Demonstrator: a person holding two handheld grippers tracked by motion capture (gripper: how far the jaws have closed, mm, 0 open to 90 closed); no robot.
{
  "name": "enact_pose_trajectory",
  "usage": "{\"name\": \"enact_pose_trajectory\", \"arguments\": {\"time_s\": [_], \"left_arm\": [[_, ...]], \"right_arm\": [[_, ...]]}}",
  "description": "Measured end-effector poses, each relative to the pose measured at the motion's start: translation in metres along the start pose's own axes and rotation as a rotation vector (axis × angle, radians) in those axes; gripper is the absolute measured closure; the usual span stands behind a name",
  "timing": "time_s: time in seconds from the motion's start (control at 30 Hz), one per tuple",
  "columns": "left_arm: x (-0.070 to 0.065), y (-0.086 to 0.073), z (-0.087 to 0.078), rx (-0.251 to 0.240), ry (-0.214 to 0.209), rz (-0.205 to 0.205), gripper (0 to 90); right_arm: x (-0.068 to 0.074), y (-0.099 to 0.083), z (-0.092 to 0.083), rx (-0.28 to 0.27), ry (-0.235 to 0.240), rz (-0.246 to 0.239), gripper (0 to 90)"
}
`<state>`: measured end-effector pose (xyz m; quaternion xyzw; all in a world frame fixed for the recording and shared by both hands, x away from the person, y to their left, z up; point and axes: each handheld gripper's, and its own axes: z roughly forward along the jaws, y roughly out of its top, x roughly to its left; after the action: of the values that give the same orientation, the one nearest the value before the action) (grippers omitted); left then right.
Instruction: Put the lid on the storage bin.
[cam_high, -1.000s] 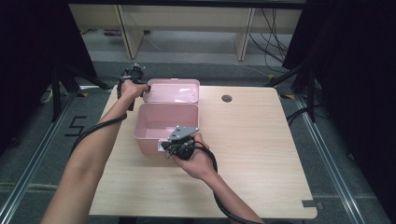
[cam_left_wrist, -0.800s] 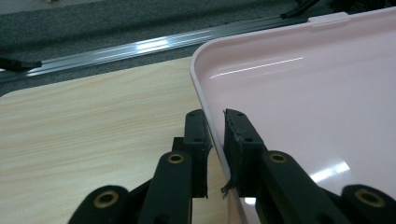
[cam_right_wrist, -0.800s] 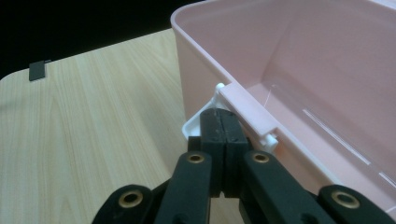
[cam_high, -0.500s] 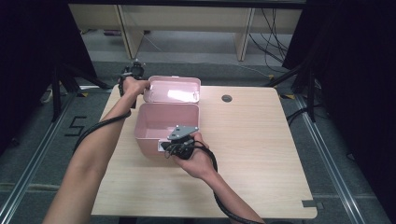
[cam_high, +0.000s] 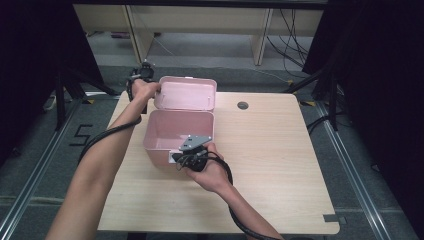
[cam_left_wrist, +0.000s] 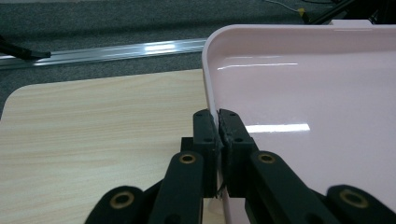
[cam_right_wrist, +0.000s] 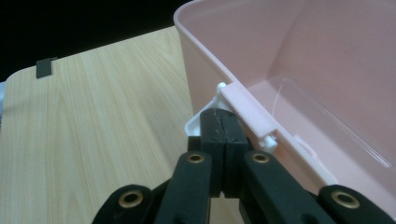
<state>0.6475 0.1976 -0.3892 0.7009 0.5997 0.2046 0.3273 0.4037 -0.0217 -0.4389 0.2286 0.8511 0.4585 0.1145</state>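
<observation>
In the high view, a pink rectangular plastic box (cam_high: 177, 132) is seen left of centre on the pale wooden table (cam_high: 280, 165), its hinged pink lid (cam_high: 186, 94) raised at the far side. The left gripper (cam_high: 148, 89) is held at the lid's left edge on an outstretched forearm; the right gripper (cam_high: 186, 157) is pressed to the near wall, wrist bent.

In the left gripper view, the jaws, which have just been closing, are clamped on the lid's thin rim (cam_left_wrist: 215, 116).

In the right gripper view, the jaws are closed together against the white latch (cam_right_wrist: 205, 114) below the box's rim.
</observation>
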Motion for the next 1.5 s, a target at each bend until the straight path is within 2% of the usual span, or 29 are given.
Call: {"name": "enact_pose_trajectory", "arguments": {"time_s": [0.03, 0.07, 0.1, 0.27, 0.43, 0.47, 0.5, 0.63, 0.67, 0.73, 0.77, 0.87, 1.2, 1.27, 1.5], "left_arm": [[0.000, 0.000, 0.000, -0.005, 0.000, -0.001, 86.6], [0.000, -0.001, -0.001, -0.008, 0.004, -0.015, 86.7], [-0.001, -0.001, -0.003, -0.005, 0.013, -0.026, 86.7], [-0.001, -0.002, -0.007, -0.028, 0.007, -0.030, 87.0], [-0.001, -0.001, -0.014, -0.047, 0.002, -0.052, 87.5], [-0.001, -0.001, -0.015, -0.049, 0.005, -0.052, 87.5], [-0.001, -0.001, -0.016, -0.055, 0.001, -0.059, 87.6], [0.002, 0.000, -0.021, -0.068, 0.000, -0.056, 87.6], [0.002, 0.000, -0.022, -0.071, 0.001, -0.058, 87.6], [0.003, 0.000, -0.024, -0.073, 0.001, -0.062, 87.6], [0.004, -0.001, -0.025, -0.076, 0.004, -0.059, 87.6], [0.006, -0.002, -0.028, -0.089, 0.001, -0.050, 87.6], [0.005, -0.003, -0.037, -0.133, -0.003, -0.071, 87.8], [0.005, -0.004, -0.040, -0.137, -0.001, -0.058, 87.8], [0.004, -0.005, -0.048, -0.168, -0.012, -0.057, 88.1]], "right_arm": [[0.001, 0.000, -0.002, 0.017, 0.005, 0.025, 90.0], [0.001, 0.000, 0.000, -0.002, -0.001, 0.018, 90.0], [0.001, 0.000, -0.001, 0.002, 0.001, 0.031, 90.0], [0.000, 0.000, -0.002, 0.014, 0.009, 0.025, 90.0], [0.001, 0.000, -0.002, 0.019, 0.010, 0.030, 90.0], [0.000, 0.000, -0.001, 0.014, 0.012, 0.008, 90.0], [0.000, 0.000, -0.002, 0.015, 0.011, 0.010, 90.0], [0.002, -0.001, -0.001, 0.007, 0.003, 0.030, 90.0], [0.000, 0.000, 0.000, 0.002, 0.004, 0.006, 90.0], [-0.001, 0.000, -0.001, 0.009, 0.001, 0.002, 90.0], [0.000, 0.000, -0.002, 0.020, 0.005, 0.023, 90.0], [0.000, 0.000, -0.002, 0.015, 0.002, 0.026, 90.0], [0.000, 0.000, -0.002, 0.020, 0.000, 0.031, 90.0], [0.000, 0.000, -0.002, 0.021, -0.002, 0.034, 90.0], [0.000, -0.001, -0.002, 0.018, -0.001, 0.037, 90.0]]}}
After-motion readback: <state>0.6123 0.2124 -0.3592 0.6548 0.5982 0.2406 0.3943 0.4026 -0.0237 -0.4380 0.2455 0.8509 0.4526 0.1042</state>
